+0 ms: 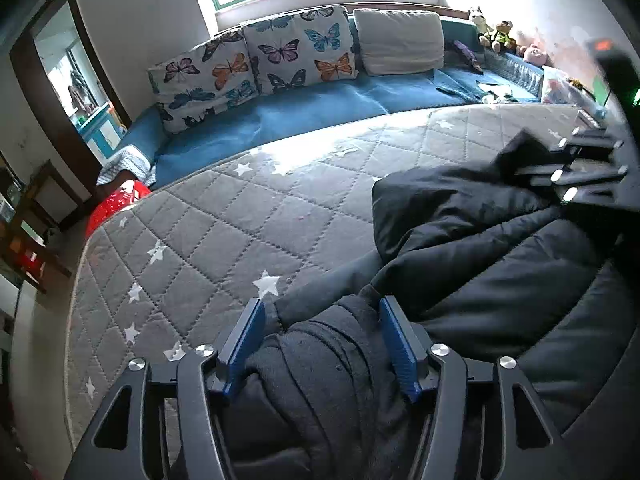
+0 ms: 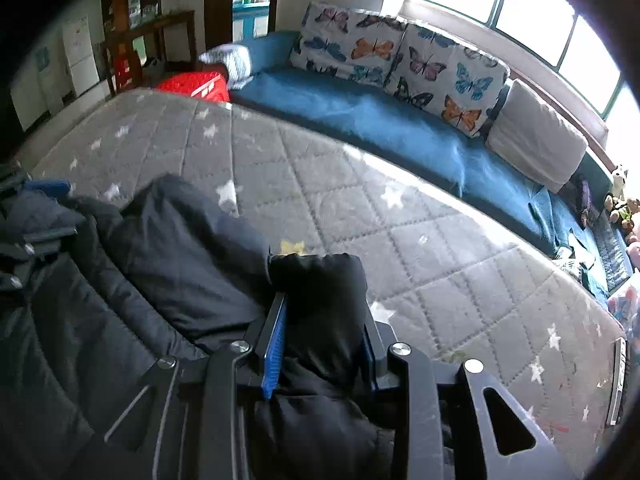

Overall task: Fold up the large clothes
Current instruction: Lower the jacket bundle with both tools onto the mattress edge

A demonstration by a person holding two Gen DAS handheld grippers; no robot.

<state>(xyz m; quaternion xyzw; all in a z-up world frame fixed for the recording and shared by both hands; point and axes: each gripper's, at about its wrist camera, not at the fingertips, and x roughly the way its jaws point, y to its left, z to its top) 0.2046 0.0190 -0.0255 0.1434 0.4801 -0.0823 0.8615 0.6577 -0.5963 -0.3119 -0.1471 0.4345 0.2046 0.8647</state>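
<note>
The black padded jacket (image 1: pixel 480 240) lies bunched on the grey quilted mattress (image 1: pixel 200 216). The left gripper (image 1: pixel 322 312) pinches a thick fold, the right gripper (image 2: pixel 324 308) clamps a cuff – slippery bulky fabric may slide out if pulled unevenly

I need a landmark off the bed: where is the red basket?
The red basket sits past the mattress's far-left corner in the right wrist view, beside the blue sofa's end.

Black jacket (image 1: pixel 500 248), grey star-print quilted mattress (image 1: pixel 224 232), blue-padded claws.
</note>
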